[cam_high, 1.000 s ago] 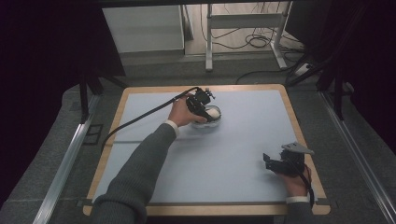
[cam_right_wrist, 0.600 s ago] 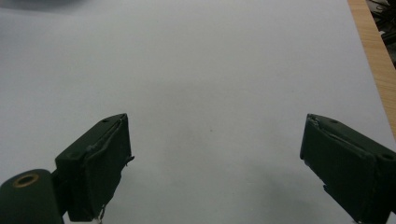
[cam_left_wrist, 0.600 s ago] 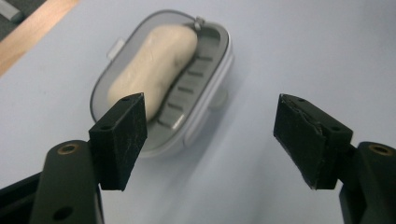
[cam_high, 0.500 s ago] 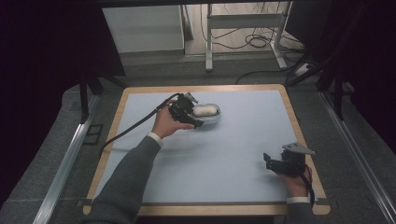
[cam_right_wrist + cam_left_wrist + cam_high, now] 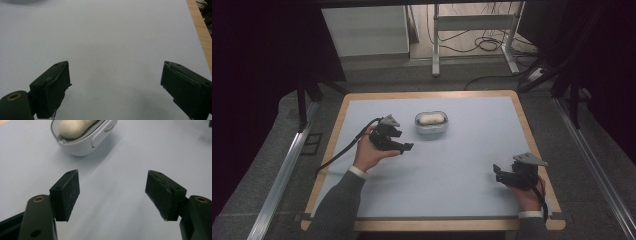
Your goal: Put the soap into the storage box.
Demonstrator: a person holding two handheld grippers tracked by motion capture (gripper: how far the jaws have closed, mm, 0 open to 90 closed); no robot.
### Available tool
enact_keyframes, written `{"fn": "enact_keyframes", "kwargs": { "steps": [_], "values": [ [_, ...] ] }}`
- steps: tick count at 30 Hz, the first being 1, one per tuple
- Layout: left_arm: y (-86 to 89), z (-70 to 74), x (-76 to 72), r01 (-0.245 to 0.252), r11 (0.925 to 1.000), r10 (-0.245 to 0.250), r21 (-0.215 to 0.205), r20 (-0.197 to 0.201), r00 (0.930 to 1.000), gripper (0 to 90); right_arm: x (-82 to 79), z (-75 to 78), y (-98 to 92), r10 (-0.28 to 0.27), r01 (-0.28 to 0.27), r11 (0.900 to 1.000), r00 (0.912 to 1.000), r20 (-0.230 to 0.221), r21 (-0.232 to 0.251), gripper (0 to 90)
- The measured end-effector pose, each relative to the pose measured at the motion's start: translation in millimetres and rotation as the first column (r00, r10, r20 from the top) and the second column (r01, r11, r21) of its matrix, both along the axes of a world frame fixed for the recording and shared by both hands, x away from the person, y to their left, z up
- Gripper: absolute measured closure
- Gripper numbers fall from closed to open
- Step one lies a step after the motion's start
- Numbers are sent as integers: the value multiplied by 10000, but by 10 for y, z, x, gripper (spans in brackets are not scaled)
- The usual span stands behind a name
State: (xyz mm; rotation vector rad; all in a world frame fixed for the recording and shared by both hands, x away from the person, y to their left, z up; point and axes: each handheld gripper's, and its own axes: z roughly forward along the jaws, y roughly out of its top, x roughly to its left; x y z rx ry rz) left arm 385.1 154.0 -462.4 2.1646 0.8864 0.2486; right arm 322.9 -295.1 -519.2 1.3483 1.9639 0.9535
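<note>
A small white oval container stands at the back middle of the table and holds a pale oblong lump. My left gripper hovers just left of and nearer than it, apart from it. In the left gripper view its jaws stand open with nothing between them, having just been closing a little, and the container with the lump lies beyond them. My right gripper rests at the front right, open over the bare mat.
The table has a light blue-grey mat and a wooden rim. A black cable trails from the left gripper off the left edge. Metal rails run along both sides, and a table frame with loose cables stands beyond the far edge.
My left gripper has come away from the container, moving left and toward the person. The container stays where it was. The right gripper has not moved.
</note>
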Motion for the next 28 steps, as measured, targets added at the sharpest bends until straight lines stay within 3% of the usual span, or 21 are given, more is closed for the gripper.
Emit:
{"fn": "enact_keyframes", "kwargs": {
  "steps": [5, 10, 17, 20, 23, 28],
  "values": [
    [174, -92, -196, -367, 9992, 367, -131, 47, 9993, 284, 0, -5, 11, 12, -12, 10000, 10000, -20, -39, 85],
    [381, -271, -357, -851, 9960, 854, -258, 89, 9963, 285, -2, 5, 0, -5, 5, 10000, 10000, 33, -28, 85],
    [609, -504, -485, -1353, 9885, 1337, -681, -268, 9907, 287, -2, 5, 11, -9, 9, 10000, 10000, 37, -85, 85],
    [627, -521, -506, -1333, 9901, 1321, -448, -280, 9908, 286, 0, 5, 16, -16, 16, 9999, 10000, 58, -110, 85],
    [663, -508, -526, -1426, 9877, 1411, -649, -263, 9896, 286, -3, 21, 19, 29, -28, 9999, 10000, 92, -137, 85],
    [676, -509, -527, -1454, 9874, 1444, -620, -206, 9893, 279, -1, 35, 26, 42, -40, 9999, 9999, 166, -134, 85]
  ]
}}
